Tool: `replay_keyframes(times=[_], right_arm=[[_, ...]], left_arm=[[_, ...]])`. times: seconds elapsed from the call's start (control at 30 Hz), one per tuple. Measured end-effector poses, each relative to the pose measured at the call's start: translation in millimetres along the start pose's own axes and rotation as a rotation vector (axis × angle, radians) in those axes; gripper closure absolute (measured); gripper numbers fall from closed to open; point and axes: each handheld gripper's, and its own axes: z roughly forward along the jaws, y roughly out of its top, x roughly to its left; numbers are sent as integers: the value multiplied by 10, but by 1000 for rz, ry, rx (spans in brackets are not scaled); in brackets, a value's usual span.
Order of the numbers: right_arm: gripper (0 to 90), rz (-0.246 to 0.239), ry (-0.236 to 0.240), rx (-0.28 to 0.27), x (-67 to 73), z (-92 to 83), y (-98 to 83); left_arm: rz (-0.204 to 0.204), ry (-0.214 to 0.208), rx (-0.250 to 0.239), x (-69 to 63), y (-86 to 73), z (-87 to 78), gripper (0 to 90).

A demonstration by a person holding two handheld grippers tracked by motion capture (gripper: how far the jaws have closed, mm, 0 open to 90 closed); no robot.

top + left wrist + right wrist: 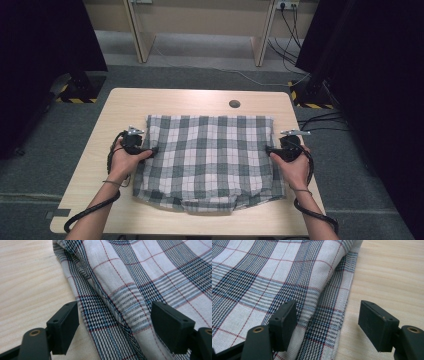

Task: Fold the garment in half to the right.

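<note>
- At the middle of the worktop (165,97) lies the plaid cloth (210,160), spread flat, its far edge straight and well short of the far edge, its near edge rumpled and close to the near edge.
- On the cloth's left edge sits the left gripper (149,151), held in the left hand (125,159); in its own view the jaws stand wide apart, one over bare wood, the other over fabric, with the folded hem (100,315) running between them and nothing pinched.
- On the cloth's right edge sits the right gripper (270,149), held in the right hand (294,167); its jaws are likewise spread, straddling the stitched side hem (342,302), released.
- The step in hand looks like lining up for a two-sided grasp, each gripper at about mid-height of its edge, probably ahead of a fold or lift.
- The edge seems to have more than one layer on each side, though how many I cannot tell from these angles.
- The next move calls for lowering each gripper so one jaw slips under the hem, then closing both together, catching all layers evenly so the cloth does not skew.
</note>
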Motion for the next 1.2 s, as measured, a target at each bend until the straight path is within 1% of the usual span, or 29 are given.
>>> replay_keyframes(times=[0.1,0.3,0.4,0.5,0.57,0.7,0.77,0.83,0.9,0.93,1.0,1.07,1.1,1.13,1.2], right_arm=[[322,-6,-5,4,1,13,-7],[324,-19,-10,10,12,37,-12],[325,-18,-7,10,11,57,-25],[327,-10,-8,4,18,62,-35],[330,-9,-8,3,21,61,-39],[332,-9,-9,-4,26,64,-48],[334,-12,-9,-10,29,66,-54],[341,-12,-10,-18,39,71,-60],[358,-18,-7,-22,48,73,-62],[375,-13,-5,-21,59,72,-62],[416,-24,3,-25,69,74,-58],[452,-20,8,-29,89,77,-59],[500,-20,13,-34,94,79,-58],[569,-13,28,-36,102,79,-56],[665,-10,49,-34,118,83,-46]], left_arm=[[-4,-3,3,0,-15,28,239],[5,-1,-11,-5,-18,45,244],[1,5,-22,-11,-27,44,264],[-5,11,-38,-15,-42,41,311],[-17,13,-51,-15,-51,41,336],[-30,22,-59,-16,-54,35,408],[-41,28,-59,-30,-50,33,470],[-50,36,-61,-49,-47,34,506],[-66,38,-68,-63,-47,38,563],[-75,36,-70,-66,-47,39,594],[-98,27,-77,-71,-50,41,670],[-132,10,-82,-75,-53,44,761],[-144,4,-82,-76,-53,45,796],[-148,2,-79,-77,-49,45,819],[-157,0,-75,-75,-37,45,834]])
